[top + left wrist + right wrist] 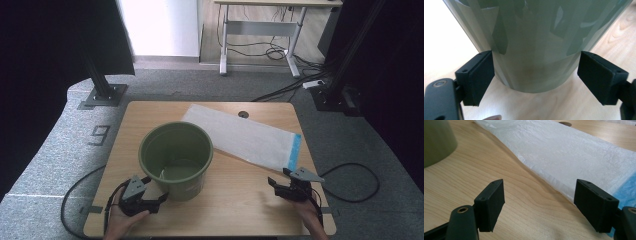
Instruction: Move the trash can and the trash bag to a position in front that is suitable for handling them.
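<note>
Scene: A person seated at a wooden table (235,200) works two hand-held grippers, one on each side of a green bucket (176,157) standing upright at centre-left of the high view.

Left gripper (159,199): At lower left of the high view, close against the bucket's near side. In the left gripper view its jaws are spread wide, one on either side of the bucket's base (534,65); the left jaw appears to touch or almost touch the wall, the right sits just off it. Nothing is clamped. The stance suggests steadying or bracing the bucket low down, where it is narrowest.

Right gripper (273,183): At lower right of the high view, over bare tabletop. Its jaws stand apart and empty in the right gripper view, aimed at the near edge of the white bag (584,157), which lies just ahead, not yet touched.

White bag: A flat plastic bag (245,137) with a blue strip (295,152) at one end, lying slantwise from upper centre to right of the high view, just behind and beside the bucket; whether it touches the bucket cannot be told.

Likely step: Judging by the layout, the bag looks meant as the bucket's liner; the right gripper would need to pinch its thin edge off the table.

Risk: The flat film may be hard to lift.
</note>
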### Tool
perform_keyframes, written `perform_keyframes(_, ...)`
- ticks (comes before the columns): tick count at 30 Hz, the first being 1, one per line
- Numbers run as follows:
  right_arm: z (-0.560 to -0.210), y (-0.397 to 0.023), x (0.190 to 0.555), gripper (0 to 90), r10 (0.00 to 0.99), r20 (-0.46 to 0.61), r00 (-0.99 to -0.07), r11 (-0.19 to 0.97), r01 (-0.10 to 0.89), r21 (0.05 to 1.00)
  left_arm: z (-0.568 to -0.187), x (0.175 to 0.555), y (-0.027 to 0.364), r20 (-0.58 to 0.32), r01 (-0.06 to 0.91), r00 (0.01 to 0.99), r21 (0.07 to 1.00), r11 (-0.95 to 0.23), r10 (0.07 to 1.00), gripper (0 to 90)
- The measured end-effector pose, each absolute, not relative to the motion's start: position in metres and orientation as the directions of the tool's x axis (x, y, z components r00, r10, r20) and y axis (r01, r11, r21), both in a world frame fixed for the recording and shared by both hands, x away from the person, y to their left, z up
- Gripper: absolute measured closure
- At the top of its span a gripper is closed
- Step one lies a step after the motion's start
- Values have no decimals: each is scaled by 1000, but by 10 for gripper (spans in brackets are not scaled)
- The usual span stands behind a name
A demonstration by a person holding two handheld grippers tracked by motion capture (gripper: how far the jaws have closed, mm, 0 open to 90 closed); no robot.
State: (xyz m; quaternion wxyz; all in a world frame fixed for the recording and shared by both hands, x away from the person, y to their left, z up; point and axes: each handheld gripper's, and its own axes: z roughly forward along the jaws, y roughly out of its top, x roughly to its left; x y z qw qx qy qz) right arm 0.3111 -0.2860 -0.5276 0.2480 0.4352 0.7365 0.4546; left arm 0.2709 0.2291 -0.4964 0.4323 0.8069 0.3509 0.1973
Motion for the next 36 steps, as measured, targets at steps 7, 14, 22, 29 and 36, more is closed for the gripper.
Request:
perform_keyframes(7,-530,-295,311,236,878,63,-475,171,433,885,-493,299,209,-7,374,713,850,-372,701,148)
perform_keyframes(14,-528,-297,308,237,880,74,-469,156,433,888,-492,321,188,-4,359,737,850,-386,676,149)
perform_keyframes(22,-526,-297,307,237,875,85,-476,147,430,891,-490,338,168,0,353,735,854,-382,679,153)
perform_keyframes(29,-525,-300,305,237,869,102,-484,135,430,893,-486,346,148,-8,342,755,858,-384,656,168)
perform_keyframes(36,-526,-303,306,237,872,110,-477,128,439,889,-483,342,144,2,329,763,860,-390,647,168)
